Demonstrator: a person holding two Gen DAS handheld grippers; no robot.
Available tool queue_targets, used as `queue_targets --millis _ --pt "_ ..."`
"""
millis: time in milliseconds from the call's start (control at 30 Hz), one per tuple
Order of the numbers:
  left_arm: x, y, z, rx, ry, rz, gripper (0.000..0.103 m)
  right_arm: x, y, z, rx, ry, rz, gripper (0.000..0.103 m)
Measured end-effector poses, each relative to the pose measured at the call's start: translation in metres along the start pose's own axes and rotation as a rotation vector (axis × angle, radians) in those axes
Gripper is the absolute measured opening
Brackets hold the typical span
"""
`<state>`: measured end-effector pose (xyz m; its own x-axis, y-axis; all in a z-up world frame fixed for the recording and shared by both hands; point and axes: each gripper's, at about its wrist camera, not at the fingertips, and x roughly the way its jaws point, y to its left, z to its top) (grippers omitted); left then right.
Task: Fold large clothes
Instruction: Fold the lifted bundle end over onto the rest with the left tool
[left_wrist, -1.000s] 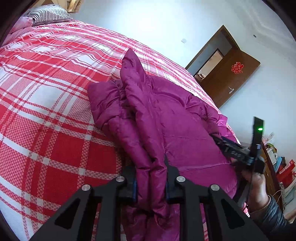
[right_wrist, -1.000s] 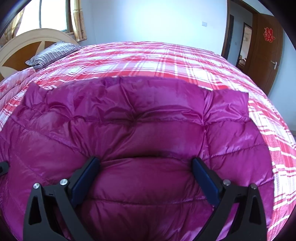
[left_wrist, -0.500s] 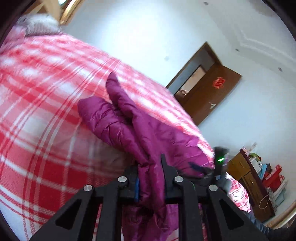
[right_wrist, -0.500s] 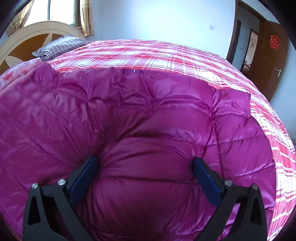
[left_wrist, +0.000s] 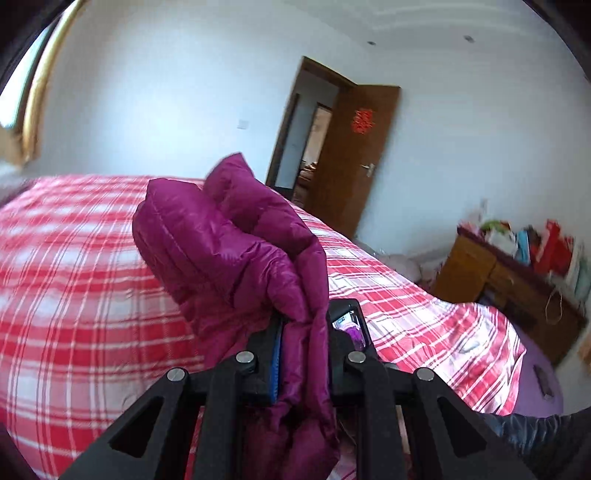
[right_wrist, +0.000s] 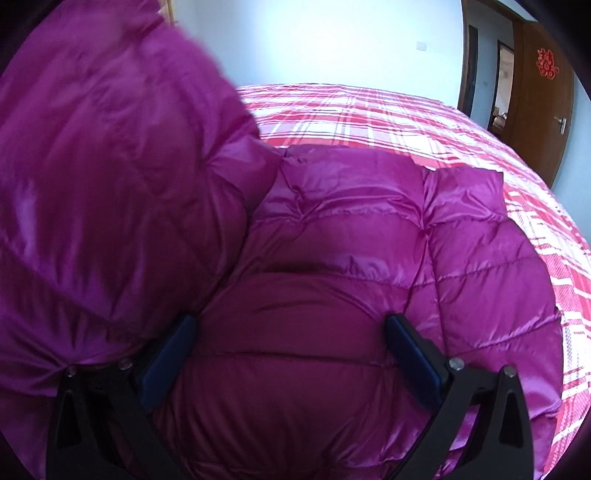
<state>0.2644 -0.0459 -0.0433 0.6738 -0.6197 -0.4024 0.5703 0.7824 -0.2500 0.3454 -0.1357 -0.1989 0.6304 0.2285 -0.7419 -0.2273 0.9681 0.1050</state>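
A magenta quilted puffer jacket (right_wrist: 351, 229) lies on the red plaid bed (right_wrist: 369, 110). My left gripper (left_wrist: 303, 343) is shut on a bunched fold of the jacket (left_wrist: 221, 243) and holds it lifted above the bed. In the right wrist view that lifted part (right_wrist: 103, 177) hangs at the left, over the rest of the jacket. My right gripper (right_wrist: 291, 339) is open, its jaws wide apart and pressed down on the padded jacket. The right gripper's body (left_wrist: 349, 323) shows just behind the left gripper.
The bed's plaid cover (left_wrist: 74, 288) spreads to the left and right. A brown door (left_wrist: 354, 158) stands open at the back. A wooden dresser (left_wrist: 517, 280) with bags on it stands at the right. A dark sleeve (left_wrist: 535, 432) is at the lower right.
My left gripper has lifted the gripped jacket fold up off the bed and swung to the right. The raised part now covers the left of the right wrist view. My right gripper stays put.
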Motion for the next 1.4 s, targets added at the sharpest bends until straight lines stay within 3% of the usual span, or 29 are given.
queue_targets --millis 133,267,433,567,667,833,867,900,933,967,1033,1067,1167,1200,1300,1367,1400 --pt "0.015 -0.016 0.007 0.024 0.006 -0.038 0.017 -0.032 -0.03 0.0 0.07 0.004 0.058 0.103" --pt "0.043 -0.035 0.005 0.046 0.031 -0.062 0.017 -0.074 -0.087 0.001 0.213 -0.07 0.055 0.103" --pt "0.08 -0.066 -0.009 0.115 0.048 -0.034 0.017 -0.117 -0.166 0.002 0.436 -0.211 0.076 0.103" --pt "0.121 -0.091 -0.033 0.227 0.083 0.021 0.017 -0.143 -0.182 0.01 0.426 -0.296 0.198 0.095" --pt "0.149 -0.112 -0.055 0.326 0.113 0.058 0.017 -0.147 -0.177 0.023 0.351 -0.282 0.284 0.092" --pt "0.165 -0.125 -0.075 0.407 0.12 0.111 0.017 -0.113 -0.173 0.037 0.263 -0.135 0.362 0.078" --pt "0.163 -0.127 -0.075 0.411 0.124 0.116 0.017 -0.106 -0.17 0.037 0.257 -0.111 0.376 0.067" --pt "0.156 -0.129 -0.073 0.412 0.115 0.125 0.018 -0.096 -0.171 0.038 0.251 -0.086 0.362 0.044" --pt "0.153 -0.136 -0.071 0.415 0.109 0.127 0.019 -0.09 -0.169 0.037 0.242 -0.063 0.307 0.032" --pt "0.146 -0.139 -0.069 0.418 0.111 0.131 0.021 -0.084 -0.171 0.036 0.239 -0.045 0.275 0.029" --pt "0.129 -0.143 -0.063 0.412 0.095 0.133 0.026 -0.074 -0.172 0.034 0.25 -0.017 0.269 0.029" --pt "0.113 -0.144 -0.059 0.399 0.071 0.119 0.035 -0.071 -0.173 0.032 0.246 -0.007 0.241 0.029" --pt "0.073 -0.136 -0.051 0.365 -0.032 0.119 0.08 -0.068 -0.174 0.027 0.229 0.01 0.161 0.029" --pt "0.064 -0.13 -0.049 0.353 -0.064 0.128 0.086 -0.067 -0.175 0.026 0.235 0.016 0.144 0.029" --pt "0.05 -0.092 -0.048 0.309 -0.076 0.197 0.087 -0.066 -0.179 0.025 0.247 0.02 0.101 0.03" --pt "0.062 -0.062 -0.056 0.285 -0.026 0.302 0.087 -0.068 -0.181 0.026 0.251 0.029 0.069 0.035" --pt "0.077 -0.043 -0.063 0.248 0.038 0.336 0.087 -0.07 -0.179 0.028 0.256 0.032 0.045 0.038"
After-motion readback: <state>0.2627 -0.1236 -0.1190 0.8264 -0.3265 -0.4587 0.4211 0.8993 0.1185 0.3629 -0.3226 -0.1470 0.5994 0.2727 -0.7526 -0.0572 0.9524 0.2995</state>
